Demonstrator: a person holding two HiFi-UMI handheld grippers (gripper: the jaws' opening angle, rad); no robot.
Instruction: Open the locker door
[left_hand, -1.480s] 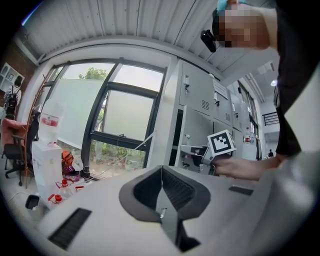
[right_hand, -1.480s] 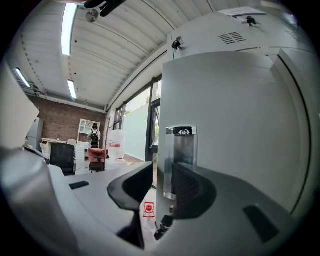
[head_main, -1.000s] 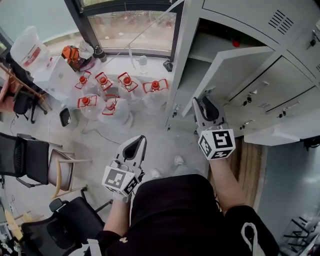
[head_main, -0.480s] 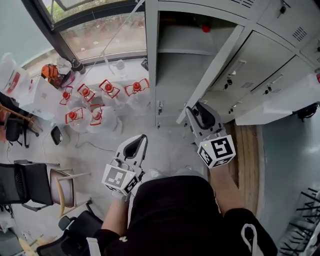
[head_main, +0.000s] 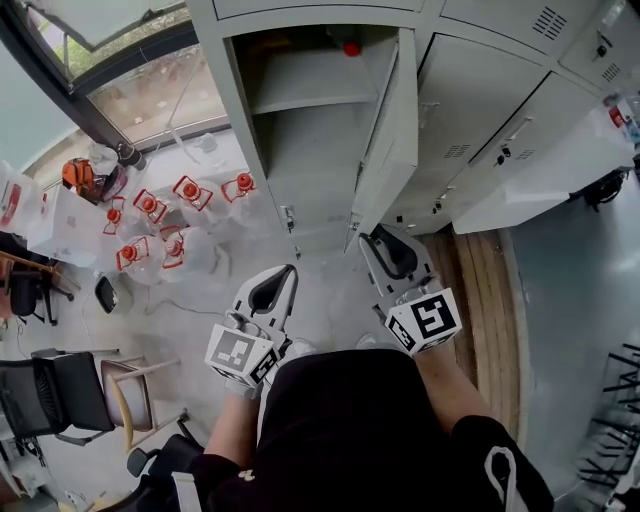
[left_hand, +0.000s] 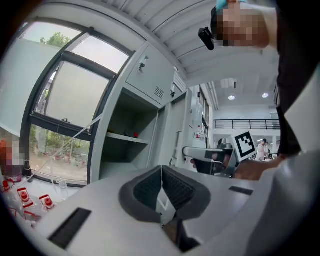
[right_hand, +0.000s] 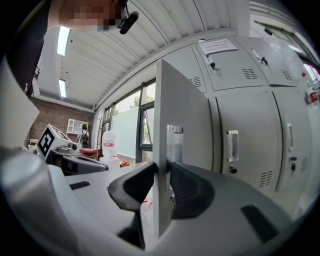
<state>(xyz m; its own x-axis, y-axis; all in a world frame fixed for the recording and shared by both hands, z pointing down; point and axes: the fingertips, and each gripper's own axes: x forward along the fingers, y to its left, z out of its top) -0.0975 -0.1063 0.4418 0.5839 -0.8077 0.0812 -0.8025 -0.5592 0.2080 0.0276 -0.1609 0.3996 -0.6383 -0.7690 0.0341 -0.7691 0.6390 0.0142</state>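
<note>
The grey locker door (head_main: 390, 130) stands wide open, nearly edge-on to me, baring a shelf (head_main: 310, 95) with a small red thing (head_main: 350, 48) at the back. My right gripper (head_main: 372, 238) is at the door's free edge, low down. In the right gripper view the door (right_hand: 182, 110) runs between the jaws of the right gripper (right_hand: 162, 172), which have just been closing; the pads press on the door's edge and the metal handle plate (right_hand: 174, 142). My left gripper (head_main: 285, 272) hangs in front of the locker, apart from it. The left gripper (left_hand: 161, 172) is shut on nothing.
Shut lockers (head_main: 500, 110) fill the wall to the right of the open one. Several clear jugs with red caps (head_main: 160, 215) stand on the floor at the left below a window. Chairs (head_main: 60, 395) are at the lower left. A wooden strip (head_main: 480, 290) runs along the floor at the right.
The door has swung further open, from slanted to nearly edge-on, with the right gripper moving left along with it. The left gripper stays low in front of me.
</note>
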